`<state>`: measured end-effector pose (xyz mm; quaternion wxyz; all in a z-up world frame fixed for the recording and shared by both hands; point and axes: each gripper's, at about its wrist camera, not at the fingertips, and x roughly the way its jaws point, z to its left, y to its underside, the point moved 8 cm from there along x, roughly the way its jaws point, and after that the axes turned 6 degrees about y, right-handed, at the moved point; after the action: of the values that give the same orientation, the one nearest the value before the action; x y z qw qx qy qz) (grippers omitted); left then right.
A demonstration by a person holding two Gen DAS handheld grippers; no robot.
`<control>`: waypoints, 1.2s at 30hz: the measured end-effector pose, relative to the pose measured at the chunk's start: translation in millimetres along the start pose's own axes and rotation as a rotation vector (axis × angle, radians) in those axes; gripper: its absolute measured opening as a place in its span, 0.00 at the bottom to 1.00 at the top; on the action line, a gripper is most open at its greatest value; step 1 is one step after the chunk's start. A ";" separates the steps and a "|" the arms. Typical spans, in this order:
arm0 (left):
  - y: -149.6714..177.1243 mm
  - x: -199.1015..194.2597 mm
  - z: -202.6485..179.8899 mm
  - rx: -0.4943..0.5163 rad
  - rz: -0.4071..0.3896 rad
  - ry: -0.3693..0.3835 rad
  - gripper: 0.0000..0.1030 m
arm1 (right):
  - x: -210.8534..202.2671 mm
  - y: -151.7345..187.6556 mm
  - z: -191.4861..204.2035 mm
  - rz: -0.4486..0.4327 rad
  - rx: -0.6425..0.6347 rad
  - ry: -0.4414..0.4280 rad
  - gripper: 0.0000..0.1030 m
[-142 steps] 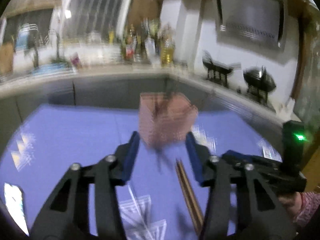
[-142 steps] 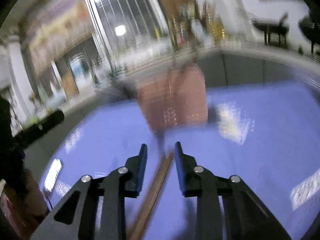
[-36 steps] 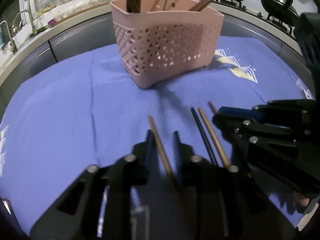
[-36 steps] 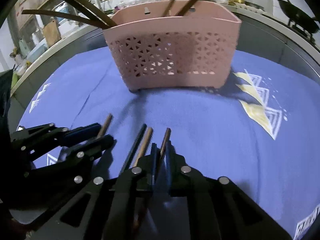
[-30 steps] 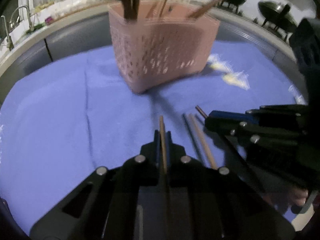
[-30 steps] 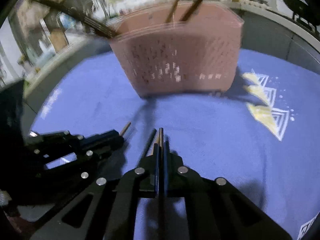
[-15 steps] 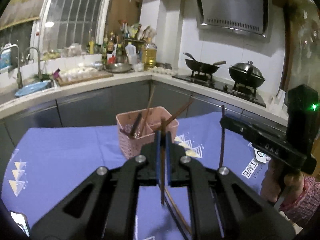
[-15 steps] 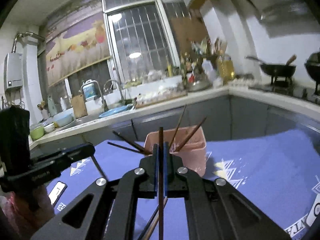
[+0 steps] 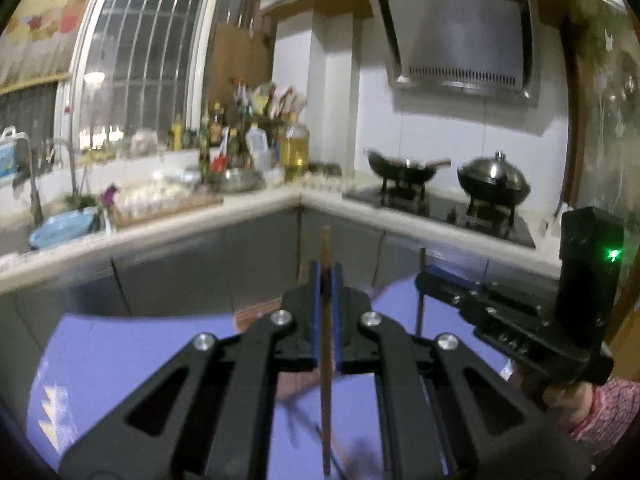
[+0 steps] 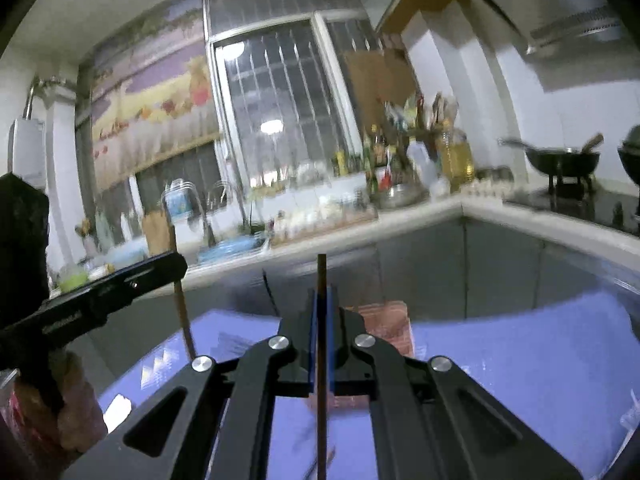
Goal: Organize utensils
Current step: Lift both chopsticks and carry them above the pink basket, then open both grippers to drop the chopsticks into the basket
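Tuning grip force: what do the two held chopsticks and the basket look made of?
Left chopstick: brown, matte, likely wood or bamboo. Right chopstick: darker, thinner, perhaps lacquered wood or plastic; blur leaves it open. Basket: pink, even colour suggests moulded plastic.

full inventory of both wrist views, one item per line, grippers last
chopstick, light wood: 1, brown, upright in left gripper
chopstick, dark: 1, dark brown, upright in right gripper
basket: 1, pink, on the cloth, mostly hidden behind the right gripper
tablecloth: 1, blue-purple, covers the table
woks: 2, dark, on the stove at right
oil bottle: 1, yellow, counter corner
range hood: 1, steel, on the wall above the stove
basin: 1, blue, by the sink
left gripper: 1, black with blue pads, shut on light chopstick
right gripper: 1, black with blue pads, shut on dark chopstick
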<state>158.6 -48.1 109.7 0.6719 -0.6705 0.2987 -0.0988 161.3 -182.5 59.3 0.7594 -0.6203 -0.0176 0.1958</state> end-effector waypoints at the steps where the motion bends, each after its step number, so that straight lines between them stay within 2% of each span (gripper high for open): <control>1: -10.1 2.8 0.3 0.006 -0.012 -0.006 0.04 | 6.6 -14.9 -0.8 -0.021 0.016 -0.002 0.04; 6: -61.0 23.9 11.0 0.024 -0.080 -0.060 0.04 | 36.5 -65.8 -6.7 -0.106 0.083 0.014 0.04; 10: -72.0 50.6 29.8 0.027 -0.094 -0.115 0.04 | 68.7 -81.2 -7.9 -0.141 0.100 0.046 0.04; 16: -44.4 88.2 54.8 0.025 -0.055 -0.163 0.04 | 109.1 -65.3 -10.7 -0.150 0.063 0.109 0.04; 24: 8.6 117.2 73.4 0.020 0.051 -0.176 0.04 | 126.5 -38.6 -10.2 -0.122 0.041 0.125 0.04; 26: 18.1 121.5 73.7 0.025 0.069 -0.180 0.04 | 127.7 -42.7 -8.5 -0.120 0.045 0.122 0.04; 32: 26.0 122.8 74.6 0.031 0.094 -0.202 0.05 | 119.2 -78.0 -1.7 -0.184 0.051 0.109 0.04; 35: 26.6 120.2 75.7 0.017 0.102 -0.204 0.05 | 122.6 -78.4 2.9 -0.190 0.031 0.114 0.04; 36: 26.5 117.1 76.7 0.007 0.103 -0.207 0.13 | 124.5 -73.7 3.4 -0.185 0.025 0.119 0.04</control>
<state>286.3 -43.8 46.8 0.7059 -0.6583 0.2615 0.0046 295.6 -150.9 103.1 0.7815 -0.6170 -0.0273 0.0880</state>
